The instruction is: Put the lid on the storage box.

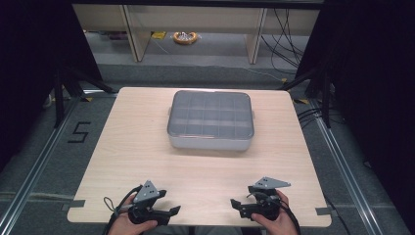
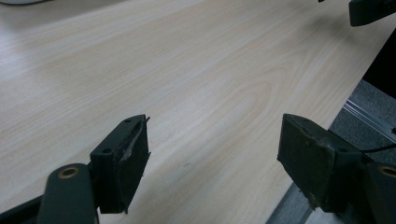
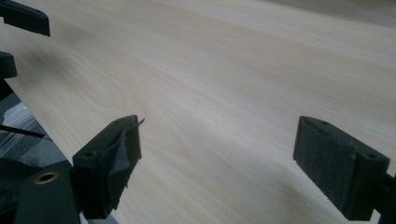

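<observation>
The lidded box (image 1: 211,120) sits mid-table toward the far edge, well apart from the left gripper (image 1: 172,211) and right gripper (image 1: 236,204), both released with nothing between their jaws, low over the table (image 1: 137,147) near its front edge.

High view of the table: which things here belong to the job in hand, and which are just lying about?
Belongs to the job:
- lidded compartment box, mid-table, the nearest thing ahead of the grippers
- left gripper, jaws open, empty
- right gripper, jaws open, empty

Just lying about:
- yellow ring-shaped thing on the floor beyond the table
- cables on the floor at the far right
- number 5 marking on the floor, left
</observation>
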Demonstrator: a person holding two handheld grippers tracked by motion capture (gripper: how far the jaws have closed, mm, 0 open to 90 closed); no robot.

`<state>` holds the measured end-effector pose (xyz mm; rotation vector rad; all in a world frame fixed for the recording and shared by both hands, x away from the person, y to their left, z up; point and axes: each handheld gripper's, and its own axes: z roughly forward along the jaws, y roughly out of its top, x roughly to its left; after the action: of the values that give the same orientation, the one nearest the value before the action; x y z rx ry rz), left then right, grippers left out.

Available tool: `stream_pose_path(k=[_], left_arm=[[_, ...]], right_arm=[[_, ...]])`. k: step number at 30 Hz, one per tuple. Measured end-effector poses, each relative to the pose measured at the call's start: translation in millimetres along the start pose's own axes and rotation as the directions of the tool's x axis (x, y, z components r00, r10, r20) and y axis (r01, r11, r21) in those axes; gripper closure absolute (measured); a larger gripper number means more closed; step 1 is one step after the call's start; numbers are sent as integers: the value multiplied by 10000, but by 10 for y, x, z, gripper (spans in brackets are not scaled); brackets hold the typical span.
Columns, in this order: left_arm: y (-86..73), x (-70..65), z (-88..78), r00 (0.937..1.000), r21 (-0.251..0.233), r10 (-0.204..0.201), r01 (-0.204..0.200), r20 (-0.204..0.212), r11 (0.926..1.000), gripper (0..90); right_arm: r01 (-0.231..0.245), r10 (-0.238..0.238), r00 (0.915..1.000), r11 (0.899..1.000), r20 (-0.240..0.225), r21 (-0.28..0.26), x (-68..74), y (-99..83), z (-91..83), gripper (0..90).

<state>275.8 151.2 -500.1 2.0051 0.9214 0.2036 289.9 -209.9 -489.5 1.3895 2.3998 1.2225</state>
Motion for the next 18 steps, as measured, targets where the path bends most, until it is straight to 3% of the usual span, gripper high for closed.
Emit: stream_pose_path(k=[1, 2, 3, 5, 8, 9, 10, 11, 13, 14, 15, 16, 18], left_arm=[[-10, -17, -2, 10000, 69, -90, 90, -37, 9999, 242], [-14, -11, -14, 9999, 253, 150, -150, -25, 9996, 241], [-21, -29, -2, 10000, 98, 37, -37, -35, 9999, 242], [-31, -28, -17, 9998, 395, 205, -202, -72, 9990, 241], [-39, -66, -17, 10000, 86, 26, -26, -18, 10000, 241], [-39, -57, -34, 9997, 319, 190, -186, -136, 9993, 241], [-44, -62, -42, 9997, 332, 244, -240, -97, 9992, 241], [-54, -78, -32, 9999, 215, 135, -134, -49, 9997, 241], [-63, -85, -44, 9999, 539, 165, -164, -4, 9984, 240], [-61, -82, -56, 9991, 720, 433, -430, -33, 9965, 240], [-67, -103, -43, 9997, 558, 238, -235, -31, 9982, 240], [-63, -104, -55, 9991, 601, 424, -426, 49, 9973, 240], [-68, -127, -42, 9996, 494, 293, -294, 18, 9983, 240]], right_arm=[[433, -432, 9990, 9990, 152, -63, -30, -9, -5, 162], [211, -212, 9997, 9997, 75, 127, -17, -25, -10, 162], [419, -421, 9989, 9991, 210, 75, -22, -37, -18, 162], [349, -353, 9992, 9991, 162, 232, -10, -68, -28, 162], [360, -362, 9993, 9989, 80, 284, 6, -109, -40, 162], [569, -571, 9983, 9982, 119, 187, 2, -123, -36, 162], [394, -398, 9992, 9985, 105, 376, 21, -135, -47, 162], [662, -671, 9975, 9971, 228, 367, 21, -144, -51, 162], [828, -841, 9960, 9956, 308, 430, 35, -164, -63, 162], [772, -787, 9962, 9962, 371, 413, 52, -176, -70, 162], [887, -901, 9955, 9950, 293, 454, 48, -186, -77, 162], [922, -934, 9952, 9948, 276, 422, 51, -192, -77, 162], [867, -884, 9956, 9948, 319, 528, 72, -212, -92, 162]])
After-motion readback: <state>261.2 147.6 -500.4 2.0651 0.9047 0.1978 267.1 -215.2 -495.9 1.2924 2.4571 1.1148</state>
